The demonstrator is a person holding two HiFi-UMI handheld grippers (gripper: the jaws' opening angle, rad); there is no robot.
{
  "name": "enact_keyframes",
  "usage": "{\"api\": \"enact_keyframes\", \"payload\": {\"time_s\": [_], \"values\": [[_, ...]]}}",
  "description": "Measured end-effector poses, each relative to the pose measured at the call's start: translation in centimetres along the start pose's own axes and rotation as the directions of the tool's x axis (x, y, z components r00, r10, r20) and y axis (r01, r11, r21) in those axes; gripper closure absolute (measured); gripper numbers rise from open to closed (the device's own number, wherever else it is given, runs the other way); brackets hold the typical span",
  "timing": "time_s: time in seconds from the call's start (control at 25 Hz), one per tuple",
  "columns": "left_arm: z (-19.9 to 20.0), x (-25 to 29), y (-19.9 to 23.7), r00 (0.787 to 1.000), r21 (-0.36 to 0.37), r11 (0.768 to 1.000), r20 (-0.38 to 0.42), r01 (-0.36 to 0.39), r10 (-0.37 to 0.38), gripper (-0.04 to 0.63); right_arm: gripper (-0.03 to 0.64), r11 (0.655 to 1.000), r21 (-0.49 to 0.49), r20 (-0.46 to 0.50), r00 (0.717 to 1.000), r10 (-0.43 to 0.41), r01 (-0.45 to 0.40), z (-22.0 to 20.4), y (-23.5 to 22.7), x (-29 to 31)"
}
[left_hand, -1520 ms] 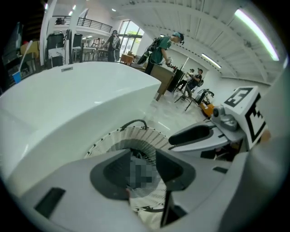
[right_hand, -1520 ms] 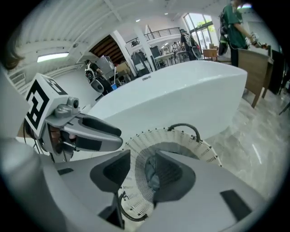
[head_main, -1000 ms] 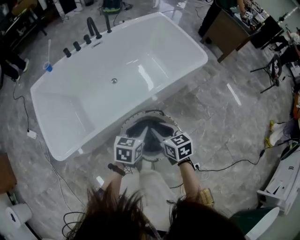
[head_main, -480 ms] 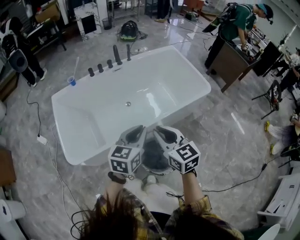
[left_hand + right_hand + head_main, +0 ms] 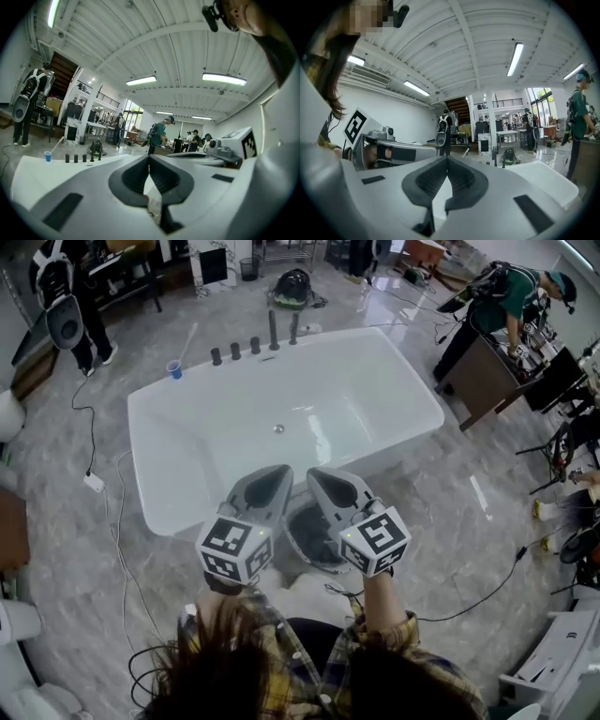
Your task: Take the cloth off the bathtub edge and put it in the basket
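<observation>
1. Nearest me, on the near side of the tub [image 5: 347,381], the left gripper [image 5: 149,161] and right gripper [image 5: 447,161] hang side by side, pointing almost level across it. Each claw has just been closing and is pinched together with nothing in it. I'd call it a parked pose, with the load let go.
2. Below them, just beside the tub's near wall, stands the basket [image 5: 317,569]. The dark heap [image 5: 314,535] inside is probably the cloth, dropped where it belongs.
3. The tub's rim is bare all round, which fits that.
4. On the far rim stand the taps [image 5: 253,345], with a blue cup [image 5: 173,368] just beyond the rim. Well past the tub, a person [image 5: 511,306] works at a desk.
</observation>
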State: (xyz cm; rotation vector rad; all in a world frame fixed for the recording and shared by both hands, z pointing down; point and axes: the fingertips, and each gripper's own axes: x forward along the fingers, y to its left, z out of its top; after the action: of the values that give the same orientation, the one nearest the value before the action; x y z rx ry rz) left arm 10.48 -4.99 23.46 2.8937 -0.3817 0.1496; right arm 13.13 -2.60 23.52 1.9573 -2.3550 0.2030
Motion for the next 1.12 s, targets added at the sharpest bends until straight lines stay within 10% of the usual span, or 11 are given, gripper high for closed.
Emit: {"api": "enact_keyframes", "payload": {"time_s": [1.12], "values": [[3.1, -5.2, 2.1, 0.996, 0.046, 0.998, 0.080, 0.045, -0.049, 0.577, 0.601, 0.997, -0.057, 0.026, 0.999, 0.045, -0.044, 2.8, 5.2, 3.1]]}}
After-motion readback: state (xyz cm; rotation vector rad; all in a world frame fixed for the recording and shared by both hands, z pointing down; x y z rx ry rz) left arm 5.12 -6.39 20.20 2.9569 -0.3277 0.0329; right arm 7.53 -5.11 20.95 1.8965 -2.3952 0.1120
